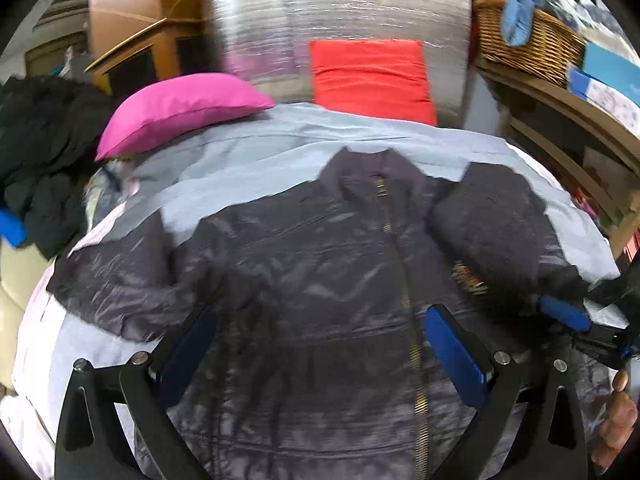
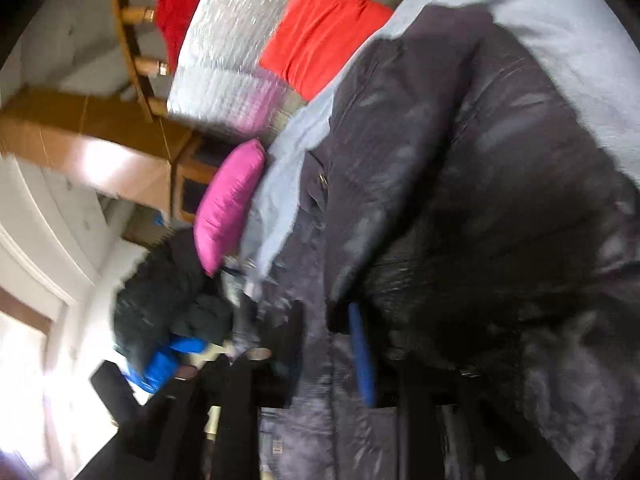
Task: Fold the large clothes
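A dark, glossy quilted jacket [image 1: 320,264] with a brass zip lies front-up on a pale blue sheet [image 1: 280,140] covering the bed; the left gripper [image 1: 320,344] hovers over its hem, jaws released; the right gripper [image 1: 568,314] has its jaws clenched on the jacket's folded-in sleeve [image 1: 496,220]; a satiny pink cushion [image 1: 180,110] sits beyond the jacket's collar.

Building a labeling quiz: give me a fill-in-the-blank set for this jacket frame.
1. The dark jacket lies spread on a light ____ sheet.
2. The pillow resting on the sheet's far left is ____.
3. The left claw hovers over the jacket with its jaws ____.
4. The jacket's zipper is ____-coloured.

Missing words: blue; pink; open; gold
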`<state>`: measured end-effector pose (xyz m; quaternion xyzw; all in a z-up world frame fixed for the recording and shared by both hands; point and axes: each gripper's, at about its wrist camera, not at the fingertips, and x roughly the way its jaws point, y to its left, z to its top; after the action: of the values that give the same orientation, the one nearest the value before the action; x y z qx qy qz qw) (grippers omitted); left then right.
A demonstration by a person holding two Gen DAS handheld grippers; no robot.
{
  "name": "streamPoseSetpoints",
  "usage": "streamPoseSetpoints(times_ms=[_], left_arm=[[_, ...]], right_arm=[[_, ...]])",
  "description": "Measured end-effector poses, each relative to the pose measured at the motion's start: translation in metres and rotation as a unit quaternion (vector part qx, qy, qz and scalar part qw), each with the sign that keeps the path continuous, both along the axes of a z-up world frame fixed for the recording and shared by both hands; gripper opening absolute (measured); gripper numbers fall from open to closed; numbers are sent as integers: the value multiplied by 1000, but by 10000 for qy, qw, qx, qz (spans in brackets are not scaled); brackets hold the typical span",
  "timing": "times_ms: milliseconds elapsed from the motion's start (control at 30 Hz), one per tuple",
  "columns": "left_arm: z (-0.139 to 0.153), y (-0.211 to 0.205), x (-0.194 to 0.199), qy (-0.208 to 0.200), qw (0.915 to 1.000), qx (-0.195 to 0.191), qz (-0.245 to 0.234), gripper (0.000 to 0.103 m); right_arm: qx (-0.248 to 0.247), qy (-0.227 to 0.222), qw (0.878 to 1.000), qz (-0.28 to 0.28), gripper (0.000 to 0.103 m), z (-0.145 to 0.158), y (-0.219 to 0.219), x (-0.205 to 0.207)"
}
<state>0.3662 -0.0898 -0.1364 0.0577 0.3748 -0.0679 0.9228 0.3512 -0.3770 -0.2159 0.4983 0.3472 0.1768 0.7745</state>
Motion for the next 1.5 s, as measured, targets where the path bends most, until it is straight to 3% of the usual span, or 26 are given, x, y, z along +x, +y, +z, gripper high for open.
streamPoseSetpoints(times_ms=[33,133,233,400,467,533,567,700,733,800,867,900,933,1033,1100,1167,1233,1333,1500], left_arm=[[4,-9,2,6,10000,37,-65,103],[16,-43,10,-1,9994,125,-323,103],[24,-84,20,-51,9977,296,-604,103],[14,-161,40,-19,9894,963,-1088,103],[1,-191,48,-5,9817,1421,-1271,103],[-16,-217,57,-44,9699,2056,-1305,103],[-27,-228,62,-53,9632,2368,-1268,103],[-40,-241,76,-157,9557,2697,-1168,103],[-41,-241,79,-166,9568,2656,-1169,101],[-40,-241,84,-119,9607,2475,-1253,81],[-42,-235,92,143,9665,2209,-1302,41],[-43,-231,96,284,9706,2000,-1312,32],[-44,-225,100,423,9745,1783,-1296,24],[-46,-205,106,593,9819,1372,-1166,16],[-44,-193,107,650,9864,1059,-1075,13],[-38,-175,104,713,9911,547,-982,12],[-31,-151,99,710,9939,72,-842,11],[-28,-115,86,758,9936,-520,-654,11],[-47,-54,54,956,9849,-1410,-311,16]], right_arm=[[234,-161,9993,-231,98,2,-13,-8],[601,-419,9944,-765,98,5,-48,-24],[1330,-220,9844,-1135,95,-19,-81,-30],[2059,345,9672,-1446,67,-60,-105,-27],[2096,514,9650,-1489,61,-65,-105,-23],[2131,647,9627,-1537,47,-67,-106,-20],[2162,728,9612,-1553,44,-71,-107,-20],[2260,764,9582,-1577,40,-78,-115,-22],[2137,728,9607,-1614,40,-75,-119,-25],[1717,508,9685,-1733,42,-59,-125,-28],[1219,432,9751,-1800,59,-42,-127,-27],[819,489,9776,-1874,81,-33,-128,-26],[467,507,9790,-1918,87,-27,-128,-24],[-102,685,9826,-1722,87,-24,-120,-7],[-109,948,9858,-1383,85,-39,-111,11],[-381,1145,9851,-1222,68,-46,-100,21],[-786,1089,9841,-1161,38,-43,-93,24],[-915,1010,9845,-1108,30,-36,-91,22],[-1391,820,9820,-983,28,-21,-73,14]])
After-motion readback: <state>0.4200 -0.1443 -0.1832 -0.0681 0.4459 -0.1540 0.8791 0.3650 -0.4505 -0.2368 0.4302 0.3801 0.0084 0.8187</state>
